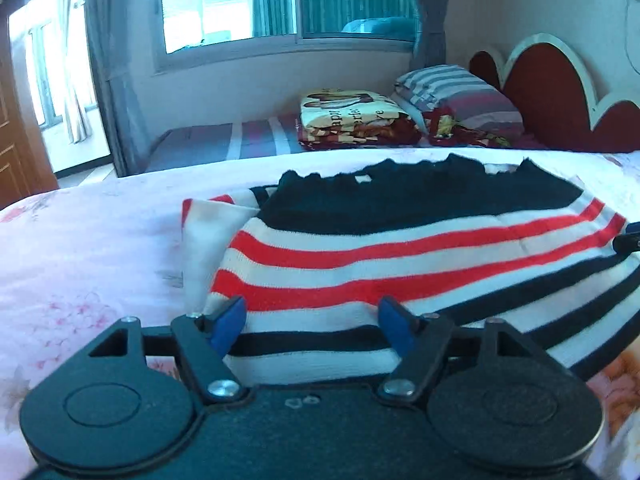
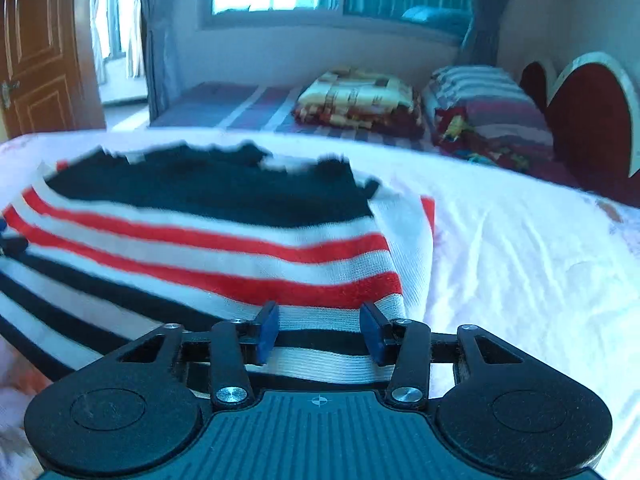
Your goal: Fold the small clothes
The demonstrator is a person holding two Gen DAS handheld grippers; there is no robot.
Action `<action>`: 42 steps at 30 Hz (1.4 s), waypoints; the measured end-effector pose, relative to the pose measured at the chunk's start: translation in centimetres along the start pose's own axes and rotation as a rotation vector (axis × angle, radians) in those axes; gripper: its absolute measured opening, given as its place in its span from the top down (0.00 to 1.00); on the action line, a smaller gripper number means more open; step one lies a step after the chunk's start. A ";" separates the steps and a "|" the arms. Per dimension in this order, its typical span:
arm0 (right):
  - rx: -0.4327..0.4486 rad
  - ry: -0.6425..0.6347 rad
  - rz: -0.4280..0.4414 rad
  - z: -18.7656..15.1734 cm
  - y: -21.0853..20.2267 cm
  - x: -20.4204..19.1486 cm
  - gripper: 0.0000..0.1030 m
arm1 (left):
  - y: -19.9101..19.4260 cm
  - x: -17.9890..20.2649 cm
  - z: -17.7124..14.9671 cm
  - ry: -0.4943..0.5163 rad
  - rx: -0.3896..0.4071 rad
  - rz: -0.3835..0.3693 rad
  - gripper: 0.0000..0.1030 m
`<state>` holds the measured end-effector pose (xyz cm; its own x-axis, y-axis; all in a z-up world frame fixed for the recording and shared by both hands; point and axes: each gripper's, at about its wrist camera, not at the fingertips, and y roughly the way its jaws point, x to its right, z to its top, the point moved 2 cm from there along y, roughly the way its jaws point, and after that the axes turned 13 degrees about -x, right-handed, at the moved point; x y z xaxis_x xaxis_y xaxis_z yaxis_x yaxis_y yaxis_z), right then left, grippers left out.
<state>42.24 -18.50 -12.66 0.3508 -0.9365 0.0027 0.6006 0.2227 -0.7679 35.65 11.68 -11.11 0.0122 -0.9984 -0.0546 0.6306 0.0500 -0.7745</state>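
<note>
**Striped sweater spans both grippers, long axis running side to side**

The left hand-held gripper (image 1: pixel 312 322) sits at the near left corner of the knitted sweater with navy, white and red stripes (image 1: pixel 400 248). Its blue pads stand apart, with the white-and-navy hem band lying between them. Whether the pads press on the cloth I cannot tell; they look spread wider than the fabric fills. From this gripper the sweater lies from 12 o'clock round to 3 o'clock, and a folded-in white sleeve with a red cuff (image 1: pixel 208 240) rises at about 11 o'clock.

The sweater rests on the pale pink floral bed cover (image 1: pixel 88 264), nearest edge towards the person. Its stripes run from one gripper to the other, so the long axis lies from 9 o'clock to 3 o'clock. The navy shoulder and neck part points away at 12 o'clock, the hem towards 6 o'clock.

The right hand-held gripper (image 2: pixel 319 330) sits at the near right corner of the same sweater (image 2: pixel 200 240). Its pads are narrower apart, the hem band again between them; a grip is likely but not plain. From here the garment lies from 12 o'clock round to 9 o'clock, with bare bed cover (image 2: pixel 520 260) at 2 o'clock.

Both hands look equally near the hem, so the coming fold probably carries that edge towards 12 o'clock.
</note>
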 end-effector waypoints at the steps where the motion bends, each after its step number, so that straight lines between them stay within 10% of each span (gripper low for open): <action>1: 0.031 0.005 0.033 0.1 -0.8 -0.7 0.56 | -0.7 0.6 0.0 -0.010 0.013 -0.019 0.34; 11: -0.044 -0.068 0.033 -4.4 -0.5 -9.1 0.56 | -2.1 7.7 -4.1 0.084 -0.014 -0.038 0.29; 18: -0.060 -0.065 0.081 -5.2 -1.9 -6.9 0.56 | -3.2 2.0 -5.1 -0.059 -0.034 -0.022 0.30; 23: 0.051 0.172 -0.001 -4.7 -5.9 0.6 0.56 | -4.2 -0.9 -4.6 -0.103 -0.031 0.010 0.34; 30: -0.047 0.257 0.077 -5.3 -3.9 4.5 0.56 | -3.2 -0.9 -5.4 -0.080 -0.041 0.002 0.32; 31: -0.062 0.248 0.080 -5.5 -3.8 4.3 0.74 | -3.2 -0.9 -5.3 -0.086 -0.042 0.001 0.32; 33: -0.086 0.225 0.003 -6.3 -3.5 3.9 0.90 | -3.3 -1.0 -5.4 -0.081 -0.043 0.005 0.31; 42: -0.009 0.159 -0.189 -6.8 -6.6 1.8 0.90 | -4.9 -0.3 -4.9 -0.042 -0.005 0.086 0.35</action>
<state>34.03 -23.53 -11.91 0.1148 -0.9923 0.0470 0.6382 0.0374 -0.7689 28.76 11.81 -10.43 0.0986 -0.9906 -0.0950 0.6218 0.1358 -0.7713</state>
